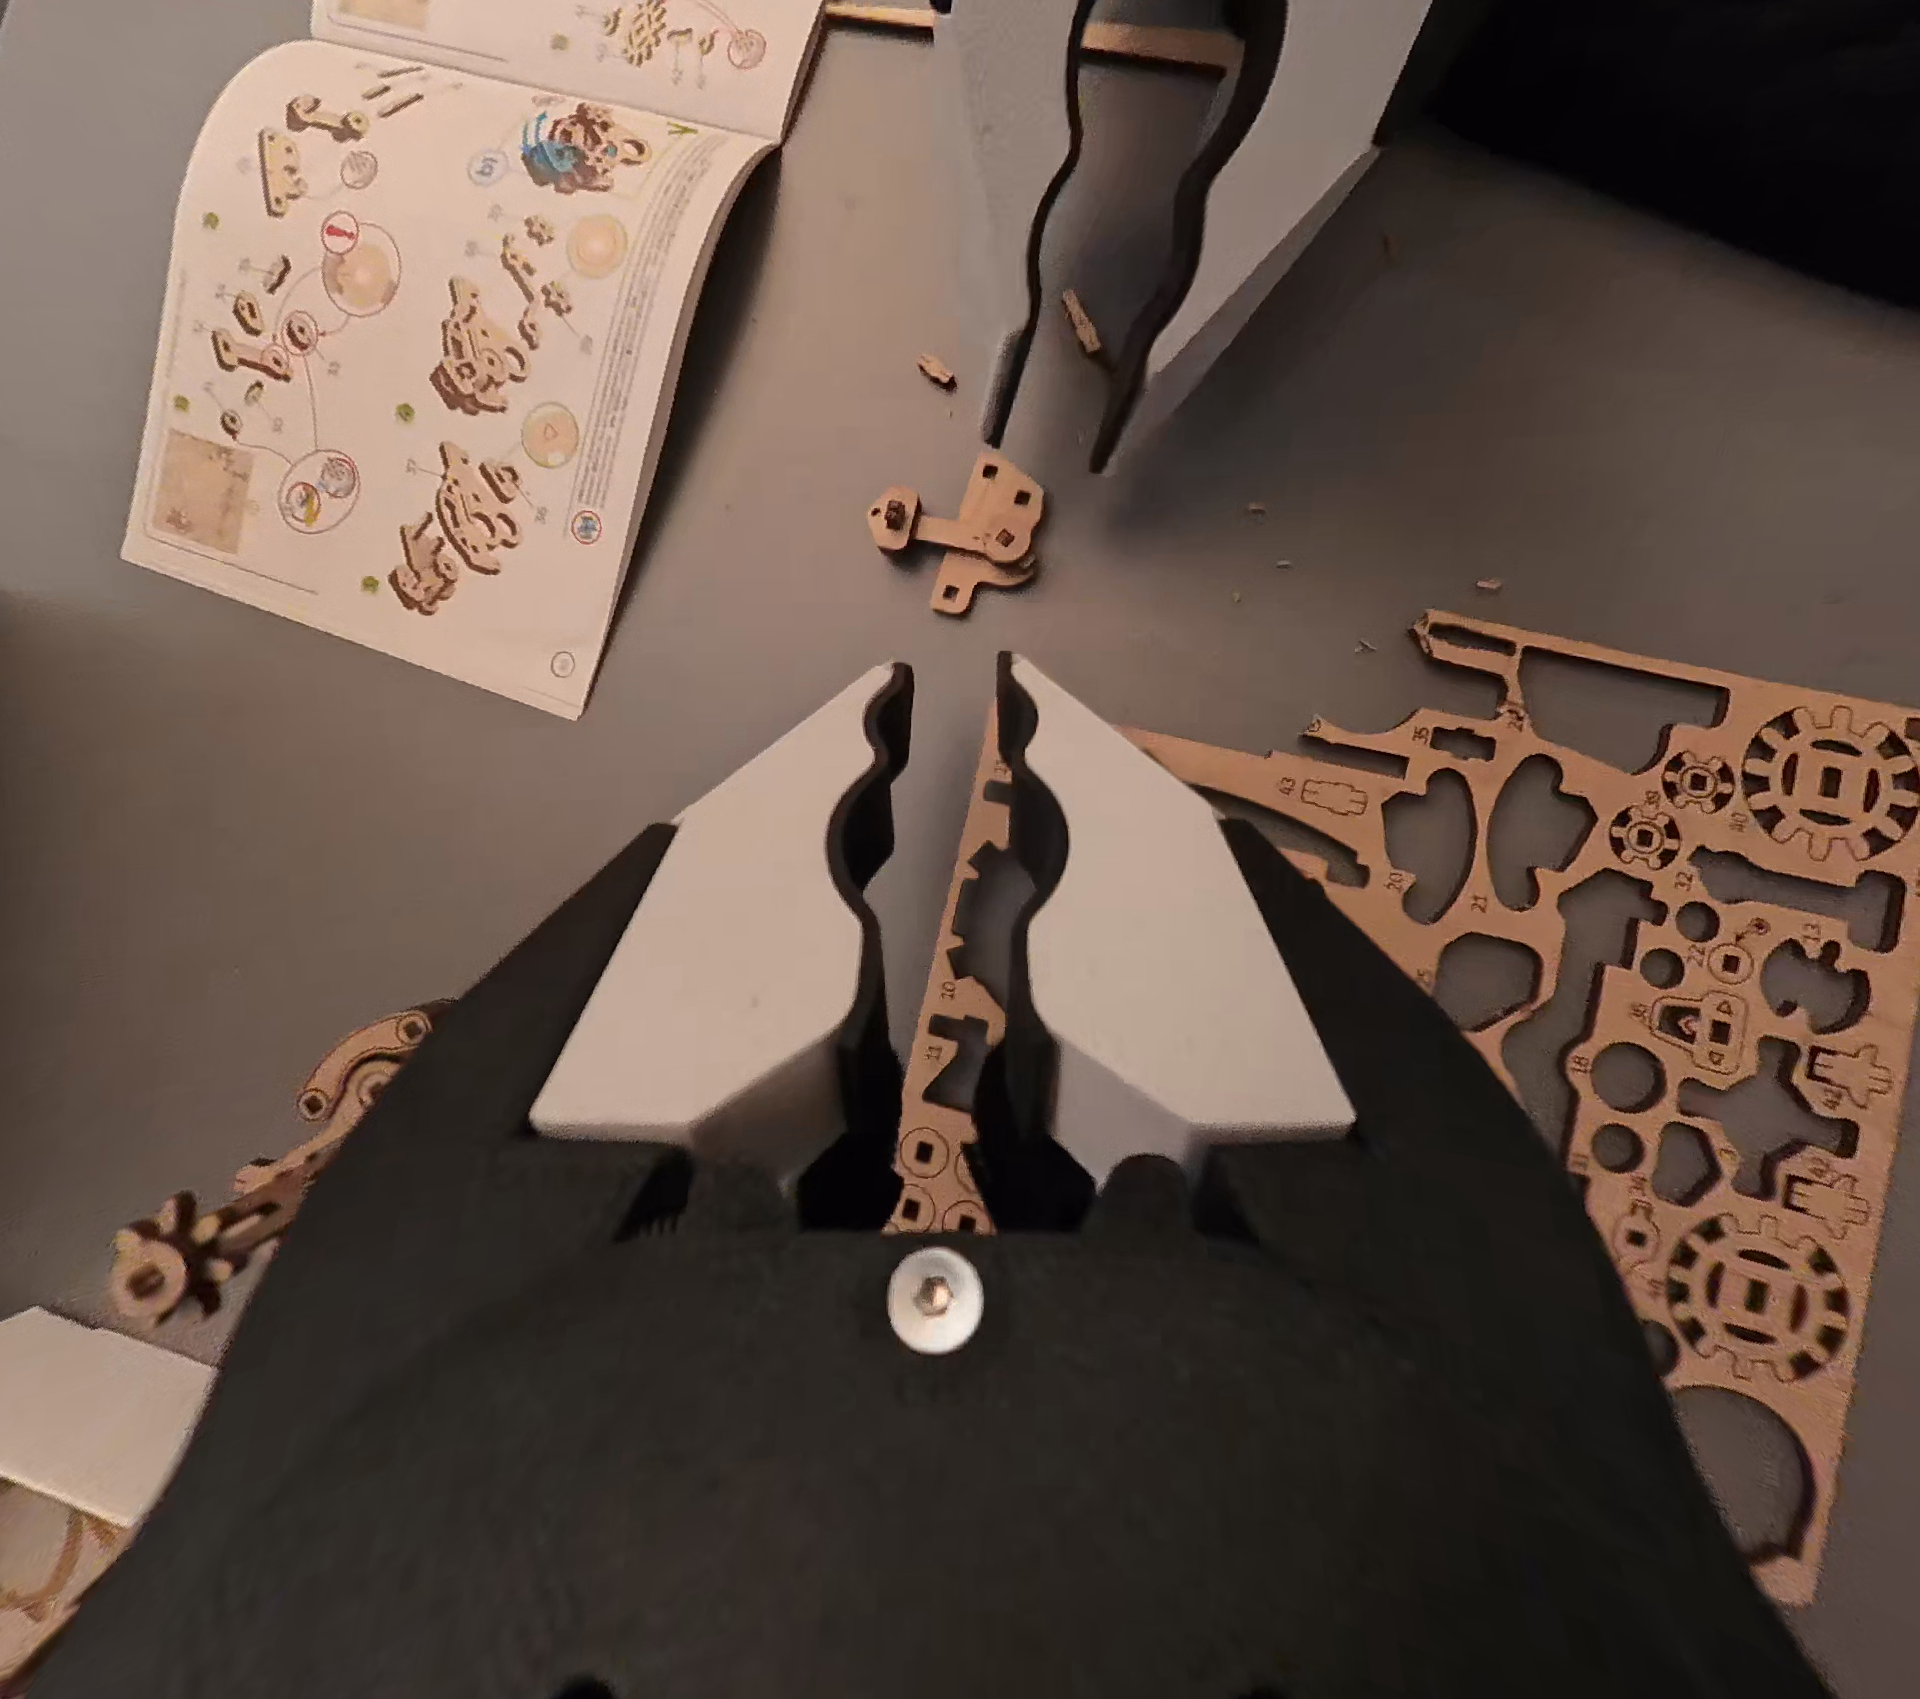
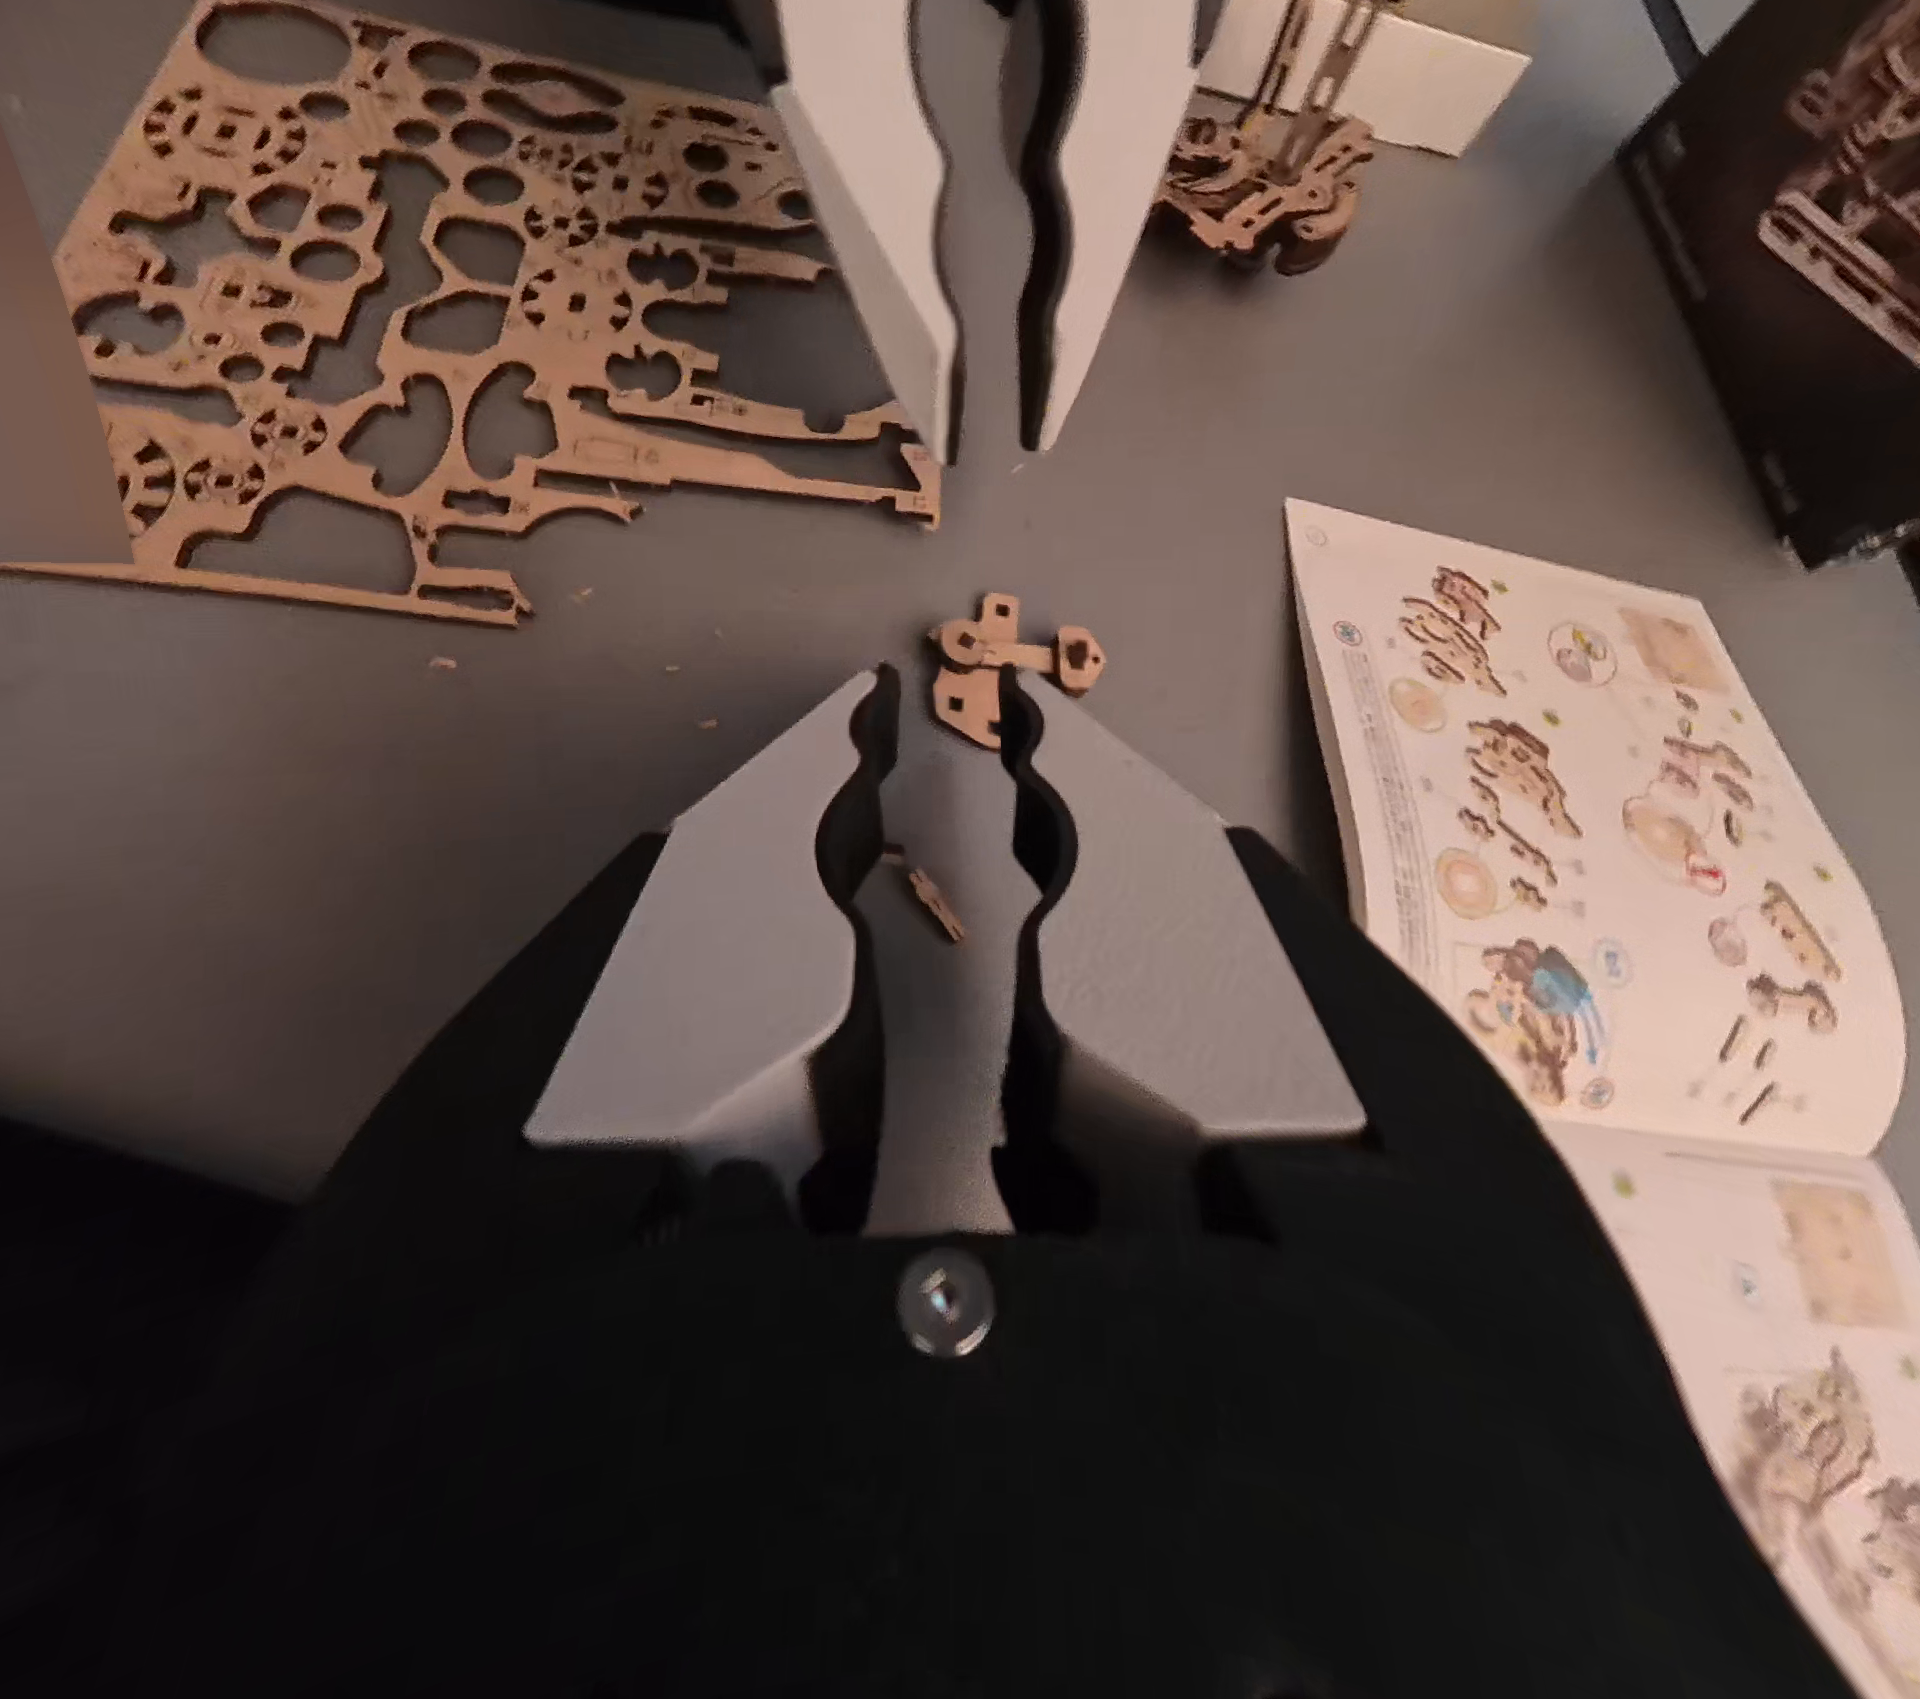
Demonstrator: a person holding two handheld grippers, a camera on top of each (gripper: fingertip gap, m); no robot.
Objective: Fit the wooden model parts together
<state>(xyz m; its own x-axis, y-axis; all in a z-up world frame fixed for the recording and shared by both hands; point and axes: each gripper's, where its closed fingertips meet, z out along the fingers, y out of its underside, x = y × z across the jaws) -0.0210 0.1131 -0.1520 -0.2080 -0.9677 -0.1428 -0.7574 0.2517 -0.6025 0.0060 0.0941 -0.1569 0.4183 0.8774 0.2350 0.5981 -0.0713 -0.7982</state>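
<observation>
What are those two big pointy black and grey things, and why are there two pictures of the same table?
Those are grabbing tools. A person holds one in each hand, and each tool has a camera looking along its two fingers. One picture comes from the left gripper, the other from the right gripper. They point at each other, so each camera also sees the other tool farther off.

On the grey table lies a small wooden assembly between the two tools. There is also a wooden sheet with shapes punched out, an open instruction booklet, a tiny loose wooden piece, and a part-built wooden model.

Both tools are a little open and hold nothing.
</observation>
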